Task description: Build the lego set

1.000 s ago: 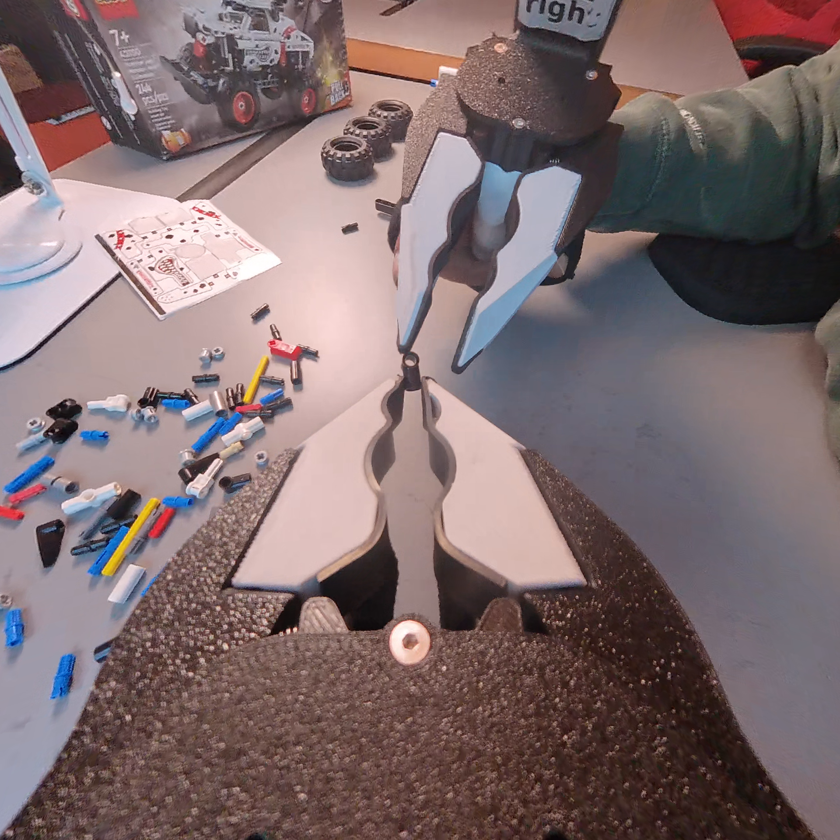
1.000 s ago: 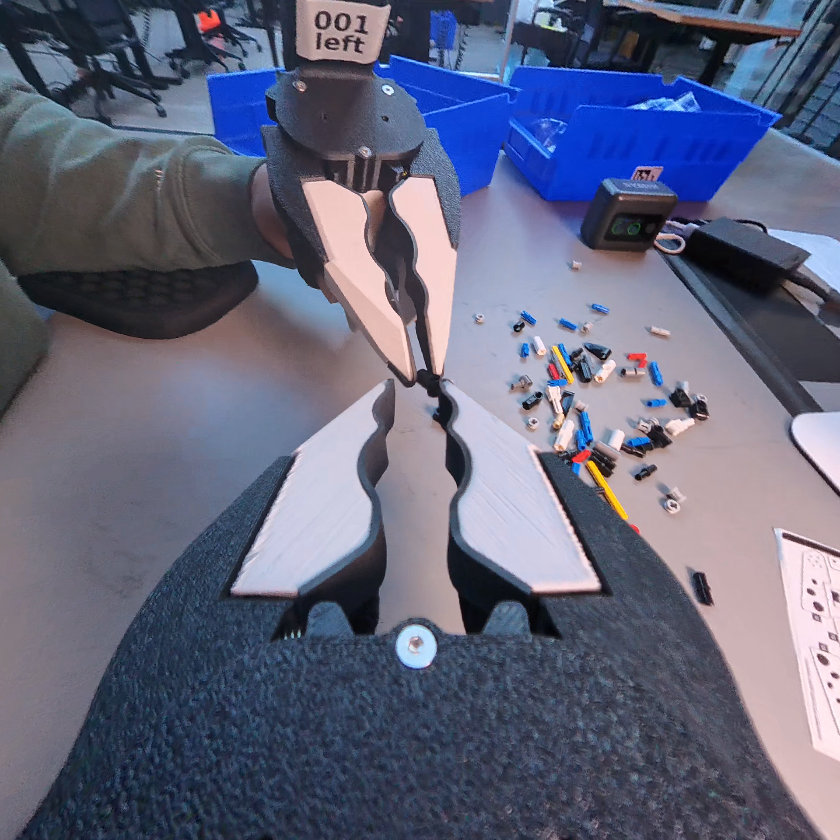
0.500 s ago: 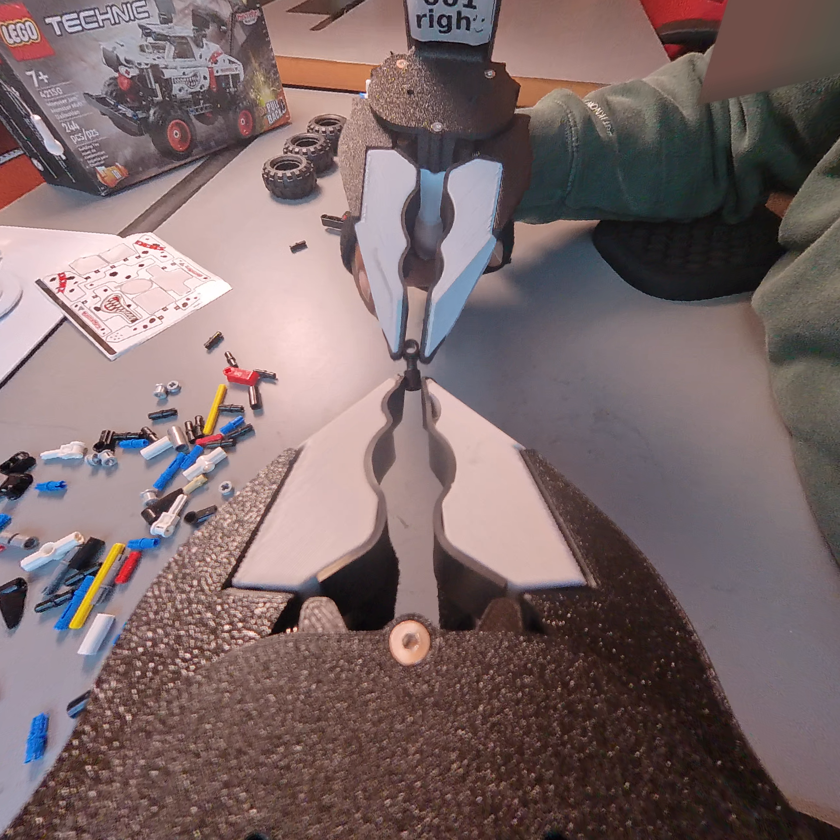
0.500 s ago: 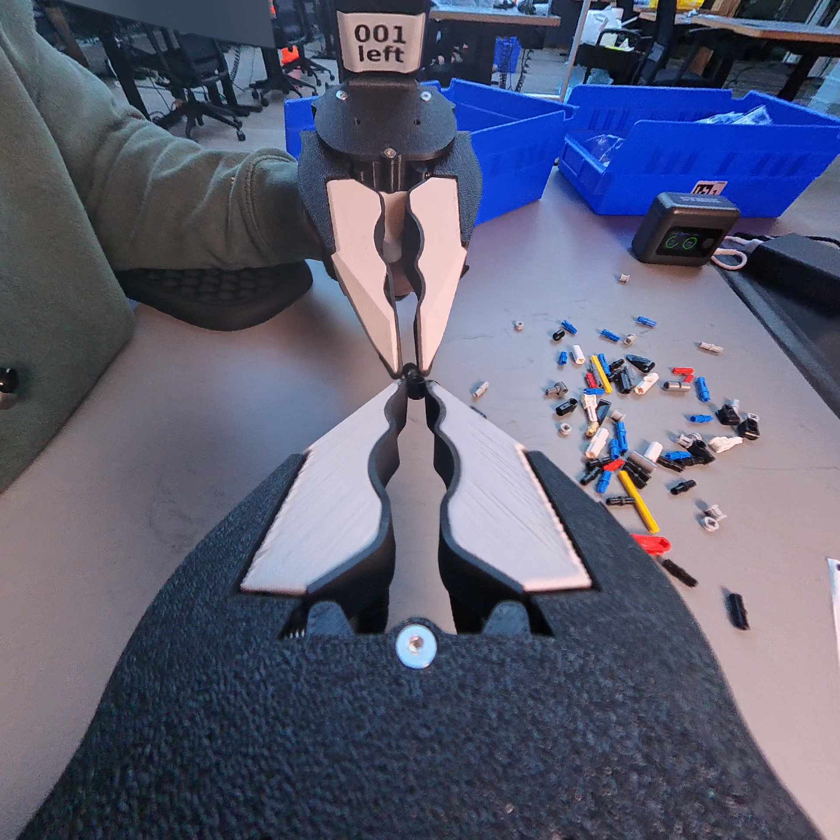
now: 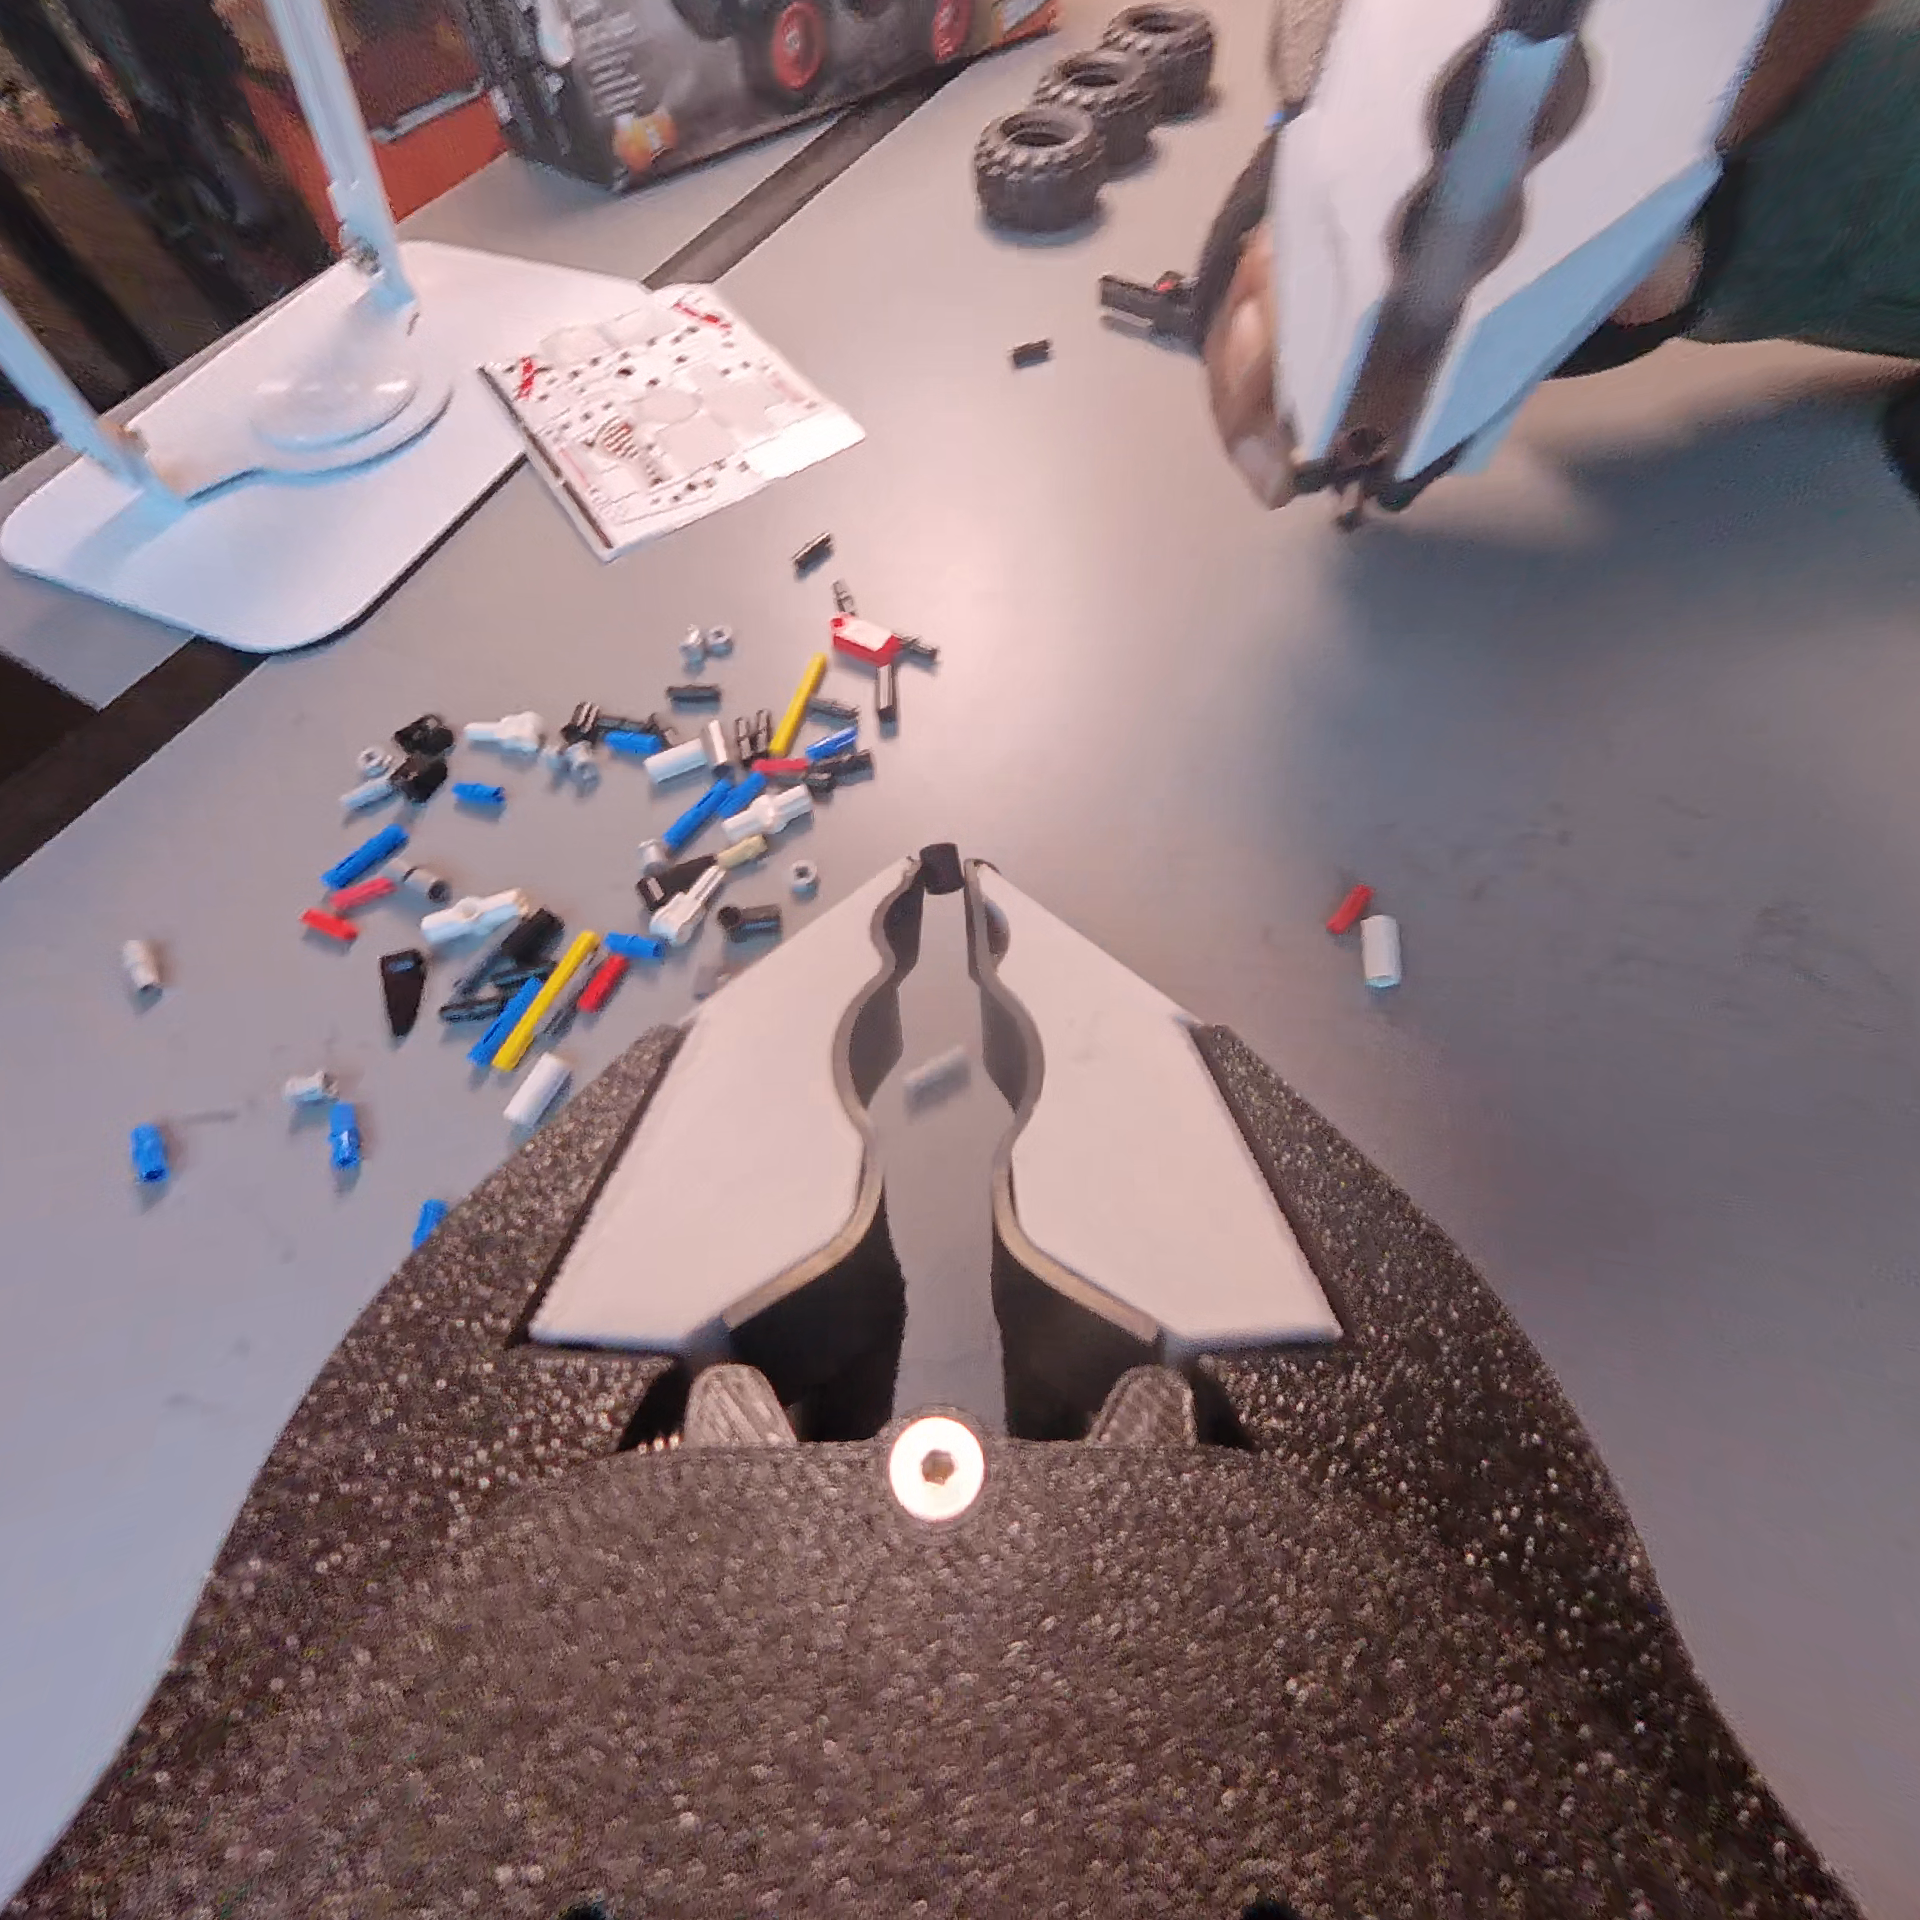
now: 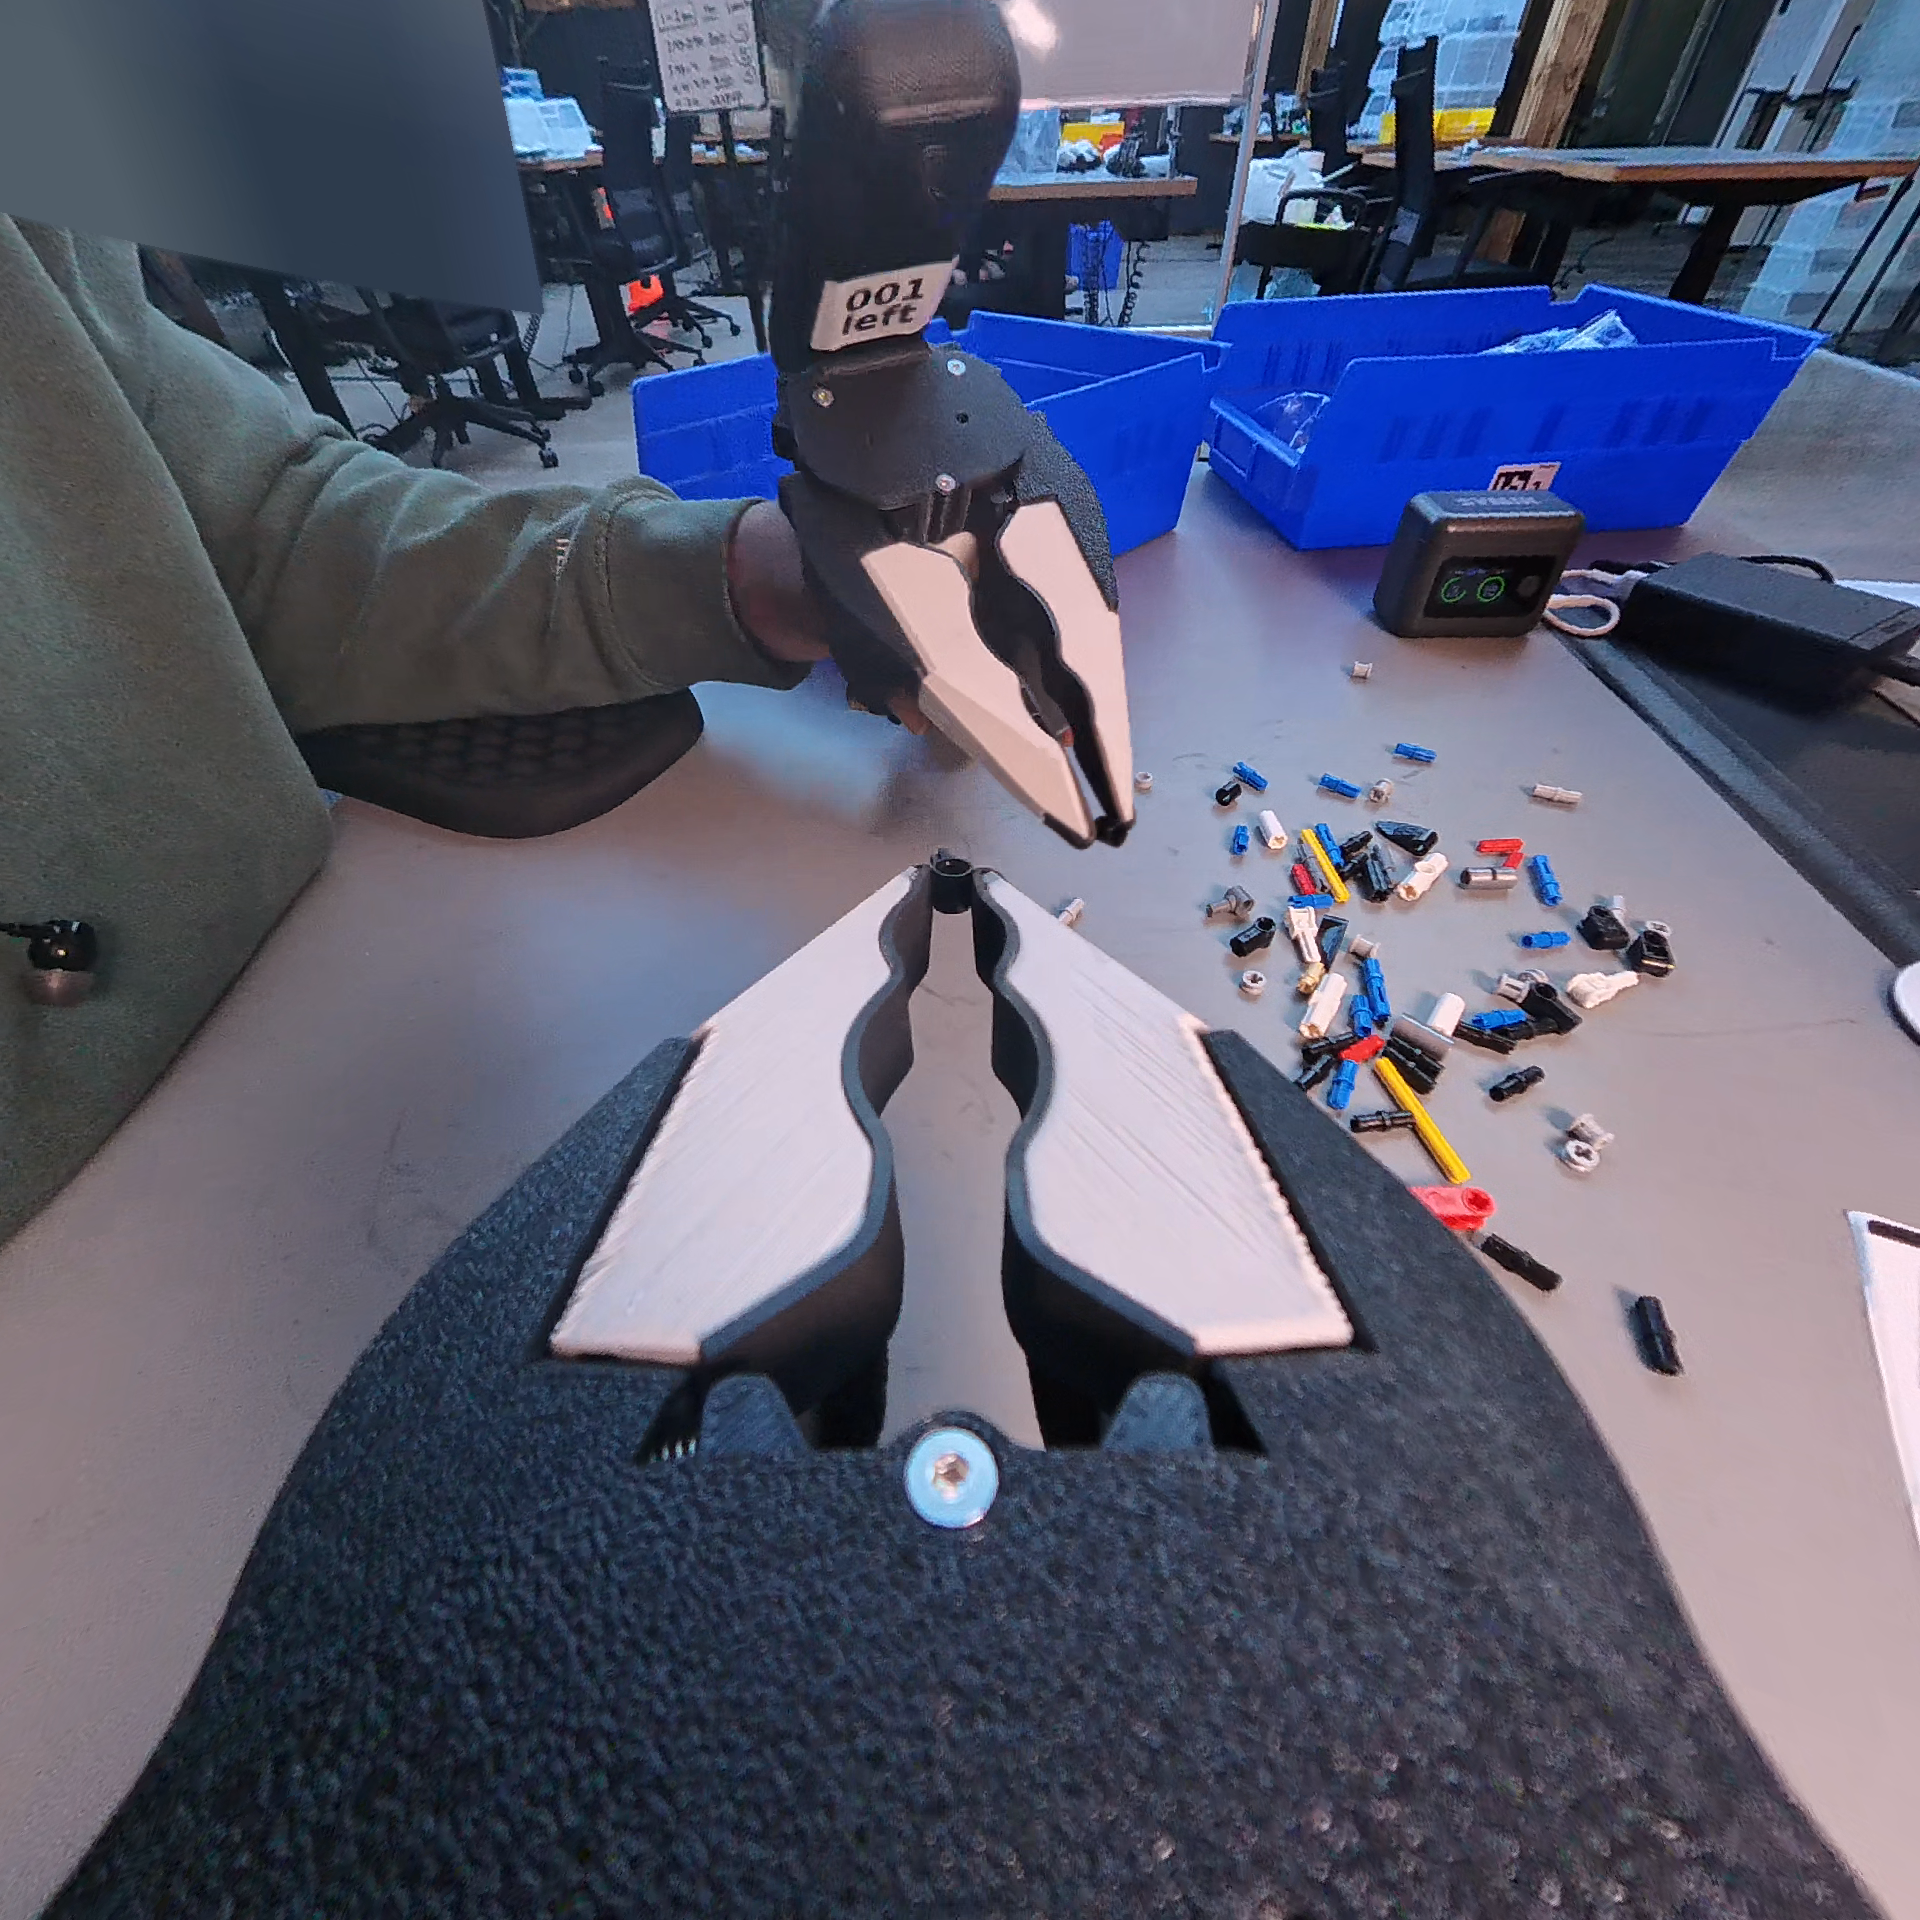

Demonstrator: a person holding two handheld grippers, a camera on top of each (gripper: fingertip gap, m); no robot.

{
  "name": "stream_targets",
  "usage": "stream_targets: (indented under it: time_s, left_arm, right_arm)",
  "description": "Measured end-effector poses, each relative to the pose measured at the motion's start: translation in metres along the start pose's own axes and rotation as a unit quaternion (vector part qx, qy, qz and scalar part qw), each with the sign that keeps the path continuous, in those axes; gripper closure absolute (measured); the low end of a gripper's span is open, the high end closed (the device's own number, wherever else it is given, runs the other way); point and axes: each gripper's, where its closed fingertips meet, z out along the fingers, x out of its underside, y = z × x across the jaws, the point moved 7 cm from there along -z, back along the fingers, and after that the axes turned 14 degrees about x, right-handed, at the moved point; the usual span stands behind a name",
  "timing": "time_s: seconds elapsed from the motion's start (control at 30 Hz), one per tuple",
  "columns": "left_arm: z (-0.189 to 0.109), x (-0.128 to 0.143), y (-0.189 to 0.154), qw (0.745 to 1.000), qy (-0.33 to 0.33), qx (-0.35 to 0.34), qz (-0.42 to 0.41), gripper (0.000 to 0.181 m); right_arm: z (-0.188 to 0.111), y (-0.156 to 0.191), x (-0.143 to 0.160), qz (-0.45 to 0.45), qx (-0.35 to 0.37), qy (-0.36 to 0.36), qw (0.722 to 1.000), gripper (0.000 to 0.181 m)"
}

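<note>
My left gripper [image 5: 940, 871] is shut on a small black Lego pin [image 5: 940, 864] at its fingertips, just above the grey table [image 5: 1455, 1039]. It also shows in the right wrist view [image 6: 1101, 831], tilted down towards the loose pieces. My right gripper [image 6: 951, 883] is shut on another small black piece [image 6: 948, 885]. In the left wrist view it is blurred at the upper right [image 5: 1351, 473], apart from the left gripper. A scatter of small blue, black, white, red and yellow Lego pieces [image 5: 623, 883] lies on the table and shows in the right wrist view too [image 6: 1403, 966].
Three black tyres [image 5: 1049, 166], the Lego set box [image 5: 727, 94], an instruction sheet [image 5: 665, 416] and a white stand base [image 5: 239, 468] sit at the back. Blue bins [image 6: 1455, 416], a black device [image 6: 1475, 571] and a sleeved arm [image 6: 416, 603] show in the right wrist view. The grippers' ends are close to 9 cm from one another.
The two grippers met tip to tip on the black piece half a second ago. They have now drawn apart, each still shut on a small black piece. The left turned towards the loose pieces.
</note>
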Motion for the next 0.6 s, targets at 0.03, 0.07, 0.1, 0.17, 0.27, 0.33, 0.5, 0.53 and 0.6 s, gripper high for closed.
stream_targets:
  time_s: [0.03,0.07,0.1,0.17,0.27,0.33,0.5,0.53,0.6]
  left_arm:
    - [0.000,0.004,0.005,1.000,0.007,-0.015,-0.012,0.173]
    - [0.000,0.009,0.011,0.999,0.016,-0.028,-0.028,0.165]
    - [0.000,0.013,0.016,0.998,0.023,-0.043,-0.042,0.153]
    - [-0.002,0.017,0.021,0.996,0.025,-0.060,-0.056,0.145]
    - [-0.008,0.015,0.022,0.996,0.007,-0.070,-0.058,0.140]
    - [-0.011,0.013,0.021,0.996,-0.006,-0.068,-0.059,0.141]
    - [-0.008,0.000,0.001,0.994,-0.083,0.016,-0.063,0.152]
    - [-0.005,-0.005,-0.006,0.991,-0.106,0.045,-0.063,0.154]
    - [0.001,-0.017,-0.020,0.981,-0.150,0.101,-0.069,0.156]
  right_arm:
    - [0.000,0.000,0.001,0.001,0.002,0.000,1.000,0.174]
    - [0.000,-0.001,0.001,0.002,0.003,0.001,1.000,0.174]
    - [0.000,-0.001,0.002,0.002,0.006,0.003,1.000,0.174]
    - [0.000,-0.001,0.003,0.000,0.010,0.006,1.000,0.174]
    - [-0.001,-0.002,0.003,0.000,0.018,0.004,1.000,0.174]
    - [-0.003,-0.003,0.002,0.002,0.023,-0.003,1.000,0.174]
    - [-0.007,-0.003,-0.003,0.031,0.015,-0.029,0.999,0.174]
    - [-0.007,-0.003,-0.004,0.038,0.010,-0.033,0.999,0.174]
    - [-0.007,0.000,-0.005,0.039,0.002,-0.036,0.999,0.174]
